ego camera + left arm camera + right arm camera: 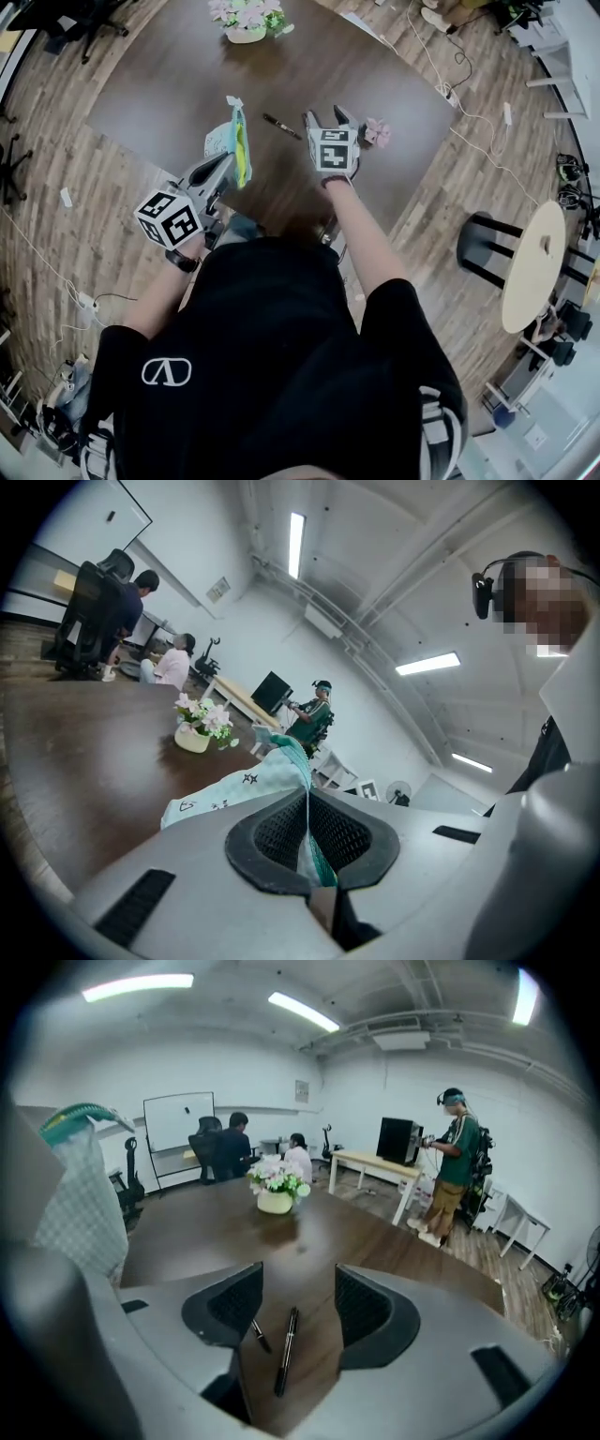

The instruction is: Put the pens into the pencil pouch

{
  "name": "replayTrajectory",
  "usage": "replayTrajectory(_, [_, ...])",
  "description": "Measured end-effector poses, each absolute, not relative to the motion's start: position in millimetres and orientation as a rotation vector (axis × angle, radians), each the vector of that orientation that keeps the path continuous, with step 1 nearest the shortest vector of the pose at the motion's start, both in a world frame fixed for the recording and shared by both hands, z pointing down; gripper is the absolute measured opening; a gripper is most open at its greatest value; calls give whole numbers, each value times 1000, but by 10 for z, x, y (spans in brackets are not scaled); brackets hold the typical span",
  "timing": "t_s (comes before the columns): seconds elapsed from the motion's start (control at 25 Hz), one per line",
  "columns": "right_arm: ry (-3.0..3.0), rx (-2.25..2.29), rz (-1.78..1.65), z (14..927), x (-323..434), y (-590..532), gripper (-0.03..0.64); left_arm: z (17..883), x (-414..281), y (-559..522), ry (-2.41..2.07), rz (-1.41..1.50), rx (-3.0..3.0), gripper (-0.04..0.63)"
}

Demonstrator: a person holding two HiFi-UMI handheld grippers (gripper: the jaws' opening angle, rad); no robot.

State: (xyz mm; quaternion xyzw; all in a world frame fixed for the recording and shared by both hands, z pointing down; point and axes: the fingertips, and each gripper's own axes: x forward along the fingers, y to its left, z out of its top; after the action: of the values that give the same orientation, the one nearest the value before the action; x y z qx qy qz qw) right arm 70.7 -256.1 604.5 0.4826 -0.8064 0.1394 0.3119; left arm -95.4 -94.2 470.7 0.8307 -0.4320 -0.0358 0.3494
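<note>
At centre-left of the head view, the left gripper (220,173) is clamped tight on the pale green pencil pouch (239,141), held upright at the near edge of the dark table (169,84). The right gripper (298,1283) has its jaws apart, low over a black pen (286,1349) lying flat on the table. What looks like a second pen (260,1335) lies just left of it, half hidden.

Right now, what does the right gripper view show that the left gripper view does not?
Only the right gripper view: two black pens seen between the jaws of the open right gripper. Only the left gripper view: the left gripper shut on the pale green fabric pencil pouch. Both: that pouch, the dark brown wooden table and the white pot of pink flowers.
</note>
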Motion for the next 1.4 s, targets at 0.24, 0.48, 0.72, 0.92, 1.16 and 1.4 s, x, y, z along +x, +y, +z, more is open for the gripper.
replayTrajectory(0.24, [-1904, 1099, 604, 7088, 765, -2497, 230, 4805, -1004, -867, -1148, -86, 2125, 9])
replayTrajectory(0.48, [-1795, 997, 758, 7612, 782, -2467, 188, 4917, -1031, -849, -1176, -74, 2087, 9])
replayTrajectory(0.72, [-1686, 937, 855, 7894, 751, -2345, 149, 5007, -1111, -687, -1197, -74, 2062, 9])
replayTrajectory(0.92, [-1634, 922, 883, 8008, 779, -2298, 95, 5008, -1117, -644, -1209, -74, 2056, 9])
replayTrajectory(1.16, [-1613, 917, 881, 8066, 798, -2300, 46, 5023, -1125, -636, -1217, -70, 2048, 9])
replayTrajectory(1.4, [-1617, 899, 876, 8052, 790, -2295, 43, 5011, -1104, -620, -1213, -71, 2044, 9])
